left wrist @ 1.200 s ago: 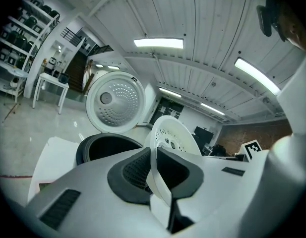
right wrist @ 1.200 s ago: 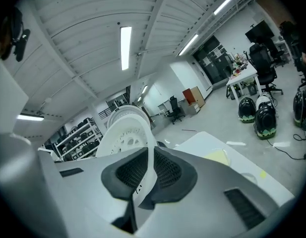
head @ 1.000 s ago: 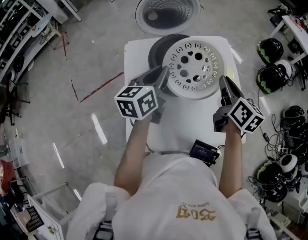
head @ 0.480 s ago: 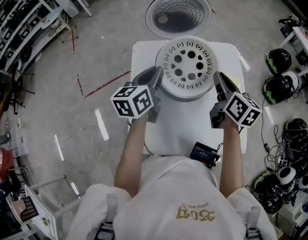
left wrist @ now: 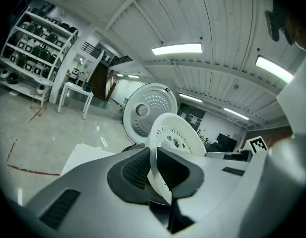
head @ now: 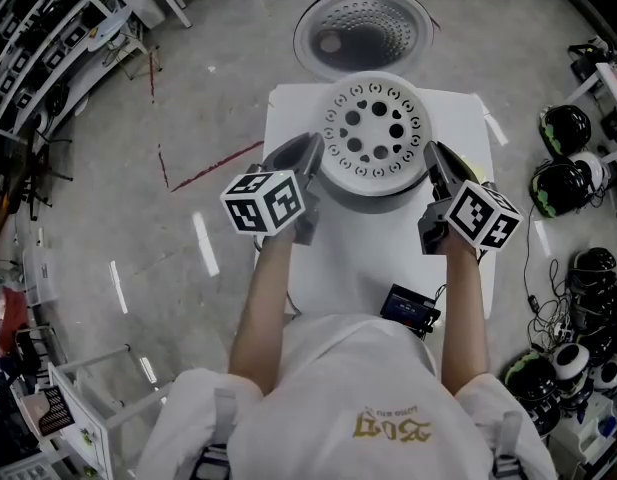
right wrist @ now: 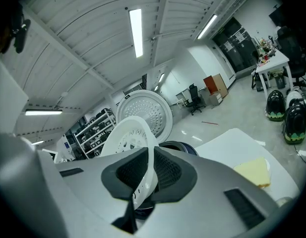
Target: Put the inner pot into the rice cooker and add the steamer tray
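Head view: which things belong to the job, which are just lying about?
Job: steamer tray, gripped at its rim by left gripper and right gripper; open rice cooker.
Lying about: yellow pad on table; small black device at table edge; dark rounded items at right.

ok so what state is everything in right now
rice cooker, lid open
steamer tray, held by its rim above the cooker's mouth
left gripper, shut on steamer tray
right gripper, shut on steamer tray
inner pot, hidden under the tray
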The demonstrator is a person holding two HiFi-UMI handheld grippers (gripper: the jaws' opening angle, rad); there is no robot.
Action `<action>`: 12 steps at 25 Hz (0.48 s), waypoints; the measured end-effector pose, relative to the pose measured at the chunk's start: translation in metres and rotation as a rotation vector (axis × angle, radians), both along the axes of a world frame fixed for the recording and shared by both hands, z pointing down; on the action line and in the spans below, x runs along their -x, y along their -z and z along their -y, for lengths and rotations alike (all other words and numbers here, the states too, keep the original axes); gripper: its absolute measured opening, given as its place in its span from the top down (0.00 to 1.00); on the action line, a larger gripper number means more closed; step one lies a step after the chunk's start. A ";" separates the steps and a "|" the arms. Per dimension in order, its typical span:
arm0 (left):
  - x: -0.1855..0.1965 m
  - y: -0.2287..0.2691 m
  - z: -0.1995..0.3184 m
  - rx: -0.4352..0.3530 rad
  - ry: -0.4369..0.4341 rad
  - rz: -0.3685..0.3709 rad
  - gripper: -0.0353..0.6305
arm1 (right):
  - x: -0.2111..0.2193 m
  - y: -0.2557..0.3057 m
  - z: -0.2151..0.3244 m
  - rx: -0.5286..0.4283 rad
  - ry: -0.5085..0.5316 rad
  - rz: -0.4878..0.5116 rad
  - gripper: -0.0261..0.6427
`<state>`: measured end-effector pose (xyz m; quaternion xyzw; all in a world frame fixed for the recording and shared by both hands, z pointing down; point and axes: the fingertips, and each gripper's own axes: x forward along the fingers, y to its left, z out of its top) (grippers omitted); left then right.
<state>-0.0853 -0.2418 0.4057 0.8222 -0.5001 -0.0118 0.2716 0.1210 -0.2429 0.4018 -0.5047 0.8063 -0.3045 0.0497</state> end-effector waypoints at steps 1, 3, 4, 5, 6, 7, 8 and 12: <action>0.001 -0.002 0.002 0.004 0.002 0.000 0.86 | 0.001 -0.001 0.003 0.002 0.002 -0.002 0.89; 0.001 -0.005 0.007 0.013 0.006 0.001 0.86 | 0.001 -0.004 0.009 0.010 0.006 -0.005 0.89; 0.000 -0.007 0.009 0.017 0.008 0.001 0.86 | 0.001 -0.005 0.012 0.014 0.009 -0.007 0.89; 0.000 -0.009 0.011 0.022 0.009 0.002 0.86 | 0.001 -0.007 0.014 0.017 0.011 -0.007 0.89; 0.000 -0.011 0.014 0.027 0.010 0.003 0.86 | 0.001 -0.009 0.017 0.021 0.014 -0.007 0.89; 0.001 -0.014 0.016 0.032 0.012 0.005 0.85 | 0.001 -0.011 0.020 0.024 0.016 -0.008 0.89; 0.001 -0.016 0.018 0.037 0.014 0.008 0.85 | 0.002 -0.013 0.022 0.028 0.019 -0.009 0.89; -0.004 -0.029 0.025 0.060 0.018 0.024 0.85 | -0.003 -0.026 0.029 0.050 0.029 -0.018 0.89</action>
